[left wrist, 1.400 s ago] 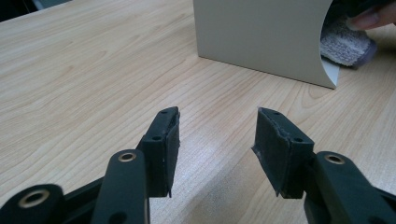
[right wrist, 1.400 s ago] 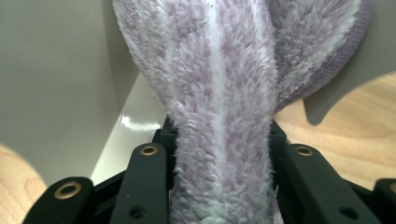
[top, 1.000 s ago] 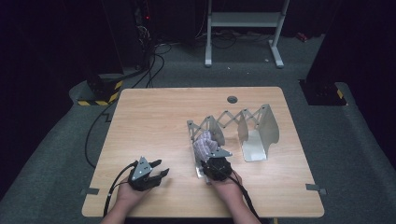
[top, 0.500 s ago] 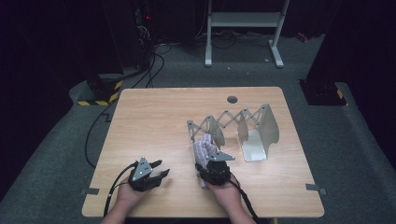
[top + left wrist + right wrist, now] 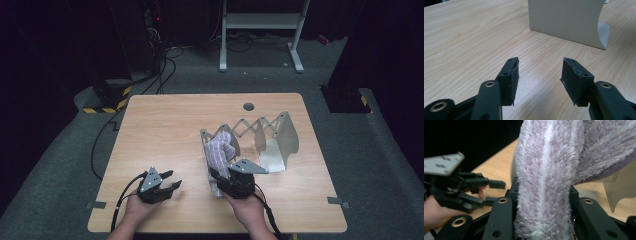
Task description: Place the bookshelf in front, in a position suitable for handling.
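R gripper has come up and toward the person vs the earlier frames, dragging the towel up with it. L gripper hasn't shifted, but its jaws have just been opening a bit, nothing between them.

R gripper: clenched on the towel, fuzzy lilac fabric pinched between both pads in the right gripper view, a thick fold standing up out of the jaws. L gripper: released, pads apart over bare wood in the left gripper view, resting low at the near-left of the surface.

Towel: hangs off the near-left end of the folding rack, lower end in the R gripper, upper part draped over the rack's end plate. Long axis runs roughly from R gripper away and up to the rack, i.e. straight ahead of that hand.

Key relation: towel is ahead of the R gripper, and to the right of and beyond the L one; R hand is nearer by far. My read: next move is lifting it clear of the rack.

Room: wide open wood to the left and far-left; near edge close behind both hands; rack blocks the right. Risk: fabric snagging on a rack plate.
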`<state>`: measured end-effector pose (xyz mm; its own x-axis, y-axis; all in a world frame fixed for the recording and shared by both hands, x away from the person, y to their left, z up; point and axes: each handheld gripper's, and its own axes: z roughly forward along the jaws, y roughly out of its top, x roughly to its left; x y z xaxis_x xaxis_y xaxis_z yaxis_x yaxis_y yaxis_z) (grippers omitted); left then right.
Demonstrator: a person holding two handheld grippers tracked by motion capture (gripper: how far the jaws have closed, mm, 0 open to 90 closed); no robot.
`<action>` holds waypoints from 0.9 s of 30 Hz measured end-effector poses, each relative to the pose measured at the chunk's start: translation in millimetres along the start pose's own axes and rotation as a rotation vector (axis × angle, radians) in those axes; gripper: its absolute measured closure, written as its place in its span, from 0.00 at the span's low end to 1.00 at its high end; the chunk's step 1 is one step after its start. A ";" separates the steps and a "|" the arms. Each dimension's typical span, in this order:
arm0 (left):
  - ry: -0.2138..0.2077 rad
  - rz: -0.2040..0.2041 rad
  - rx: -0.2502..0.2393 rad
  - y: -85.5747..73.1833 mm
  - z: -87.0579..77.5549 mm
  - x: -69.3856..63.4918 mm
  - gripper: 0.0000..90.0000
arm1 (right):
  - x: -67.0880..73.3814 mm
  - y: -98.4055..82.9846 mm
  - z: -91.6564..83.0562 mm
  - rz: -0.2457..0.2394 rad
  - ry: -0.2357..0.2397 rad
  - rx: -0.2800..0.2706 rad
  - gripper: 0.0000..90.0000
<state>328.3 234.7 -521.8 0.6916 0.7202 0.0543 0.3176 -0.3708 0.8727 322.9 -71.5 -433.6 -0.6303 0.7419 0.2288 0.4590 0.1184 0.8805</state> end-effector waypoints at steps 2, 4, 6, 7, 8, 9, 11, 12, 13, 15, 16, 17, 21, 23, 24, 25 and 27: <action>-0.003 -0.011 -0.001 -0.3 0.1 1.0 0.50 | 1.6 3.4 -5.0 0.003 0.010 -0.020 0.70; -0.005 -0.028 -0.003 -0.9 0.2 2.8 0.49 | 3.5 6.2 -9.3 0.002 0.016 -0.033 0.70; -0.007 -0.042 -0.008 -1.2 -0.1 4.3 0.48 | 4.8 7.6 -11.3 -0.002 0.016 -0.041 0.70; -0.009 -0.052 -0.013 -1.4 -0.1 5.2 0.48 | 4.7 7.4 -11.1 -0.001 0.016 -0.041 0.70; -0.013 -0.061 -0.014 -1.5 -0.2 5.9 0.47 | 4.0 6.7 -10.2 0.001 0.015 -0.039 0.70; -0.014 -0.067 -0.017 -1.6 -0.3 6.4 0.47 | 3.0 5.4 -8.5 0.004 0.014 -0.033 0.70; -0.014 -0.072 -0.019 -1.6 -0.4 7.1 0.46 | 0.0 1.4 -3.5 0.014 0.013 -0.014 0.71; -0.014 -0.075 -0.022 -1.6 -0.6 7.3 0.46 | -1.6 -1.2 -0.2 0.022 0.013 -0.002 0.71; -0.014 -0.079 -0.026 -1.6 -0.7 7.5 0.46 | -3.5 -4.2 3.6 0.025 0.010 0.012 0.71; -0.013 -0.083 -0.029 -1.5 -1.2 7.9 0.46 | -7.0 -11.3 12.2 0.036 0.005 0.047 0.71; -0.011 -0.082 -0.031 -1.5 -1.5 8.1 0.46 | -9.6 -16.5 18.4 0.037 0.000 0.071 0.71; -0.009 -0.080 -0.032 -1.5 -1.8 8.2 0.46 | -11.2 -19.8 22.1 0.044 -0.003 0.088 0.71; 0.001 -0.063 -0.046 -2.2 -3.0 7.4 0.47 | -20.1 -38.1 42.7 0.055 -0.020 0.180 0.71; -0.001 -0.059 -0.044 -2.2 -2.9 7.0 0.48 | -23.8 -45.2 50.8 0.050 -0.033 0.218 0.71; -0.001 -0.058 -0.044 -2.2 -2.8 6.7 0.48 | -25.7 -48.5 54.9 0.046 -0.044 0.237 0.71; -0.002 -0.059 -0.044 -2.2 -2.5 6.3 0.48 | -26.5 -50.5 57.2 0.043 -0.050 0.252 0.71; -0.004 -0.054 -0.040 -2.3 -2.2 5.9 0.48 | -28.4 -56.5 62.6 0.036 -0.062 0.287 0.71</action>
<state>330.2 241.1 -522.4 0.6770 0.7359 0.0049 0.3284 -0.3080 0.8929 354.1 -57.9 -515.9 -0.5748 0.7871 0.2240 0.6441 0.2663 0.7171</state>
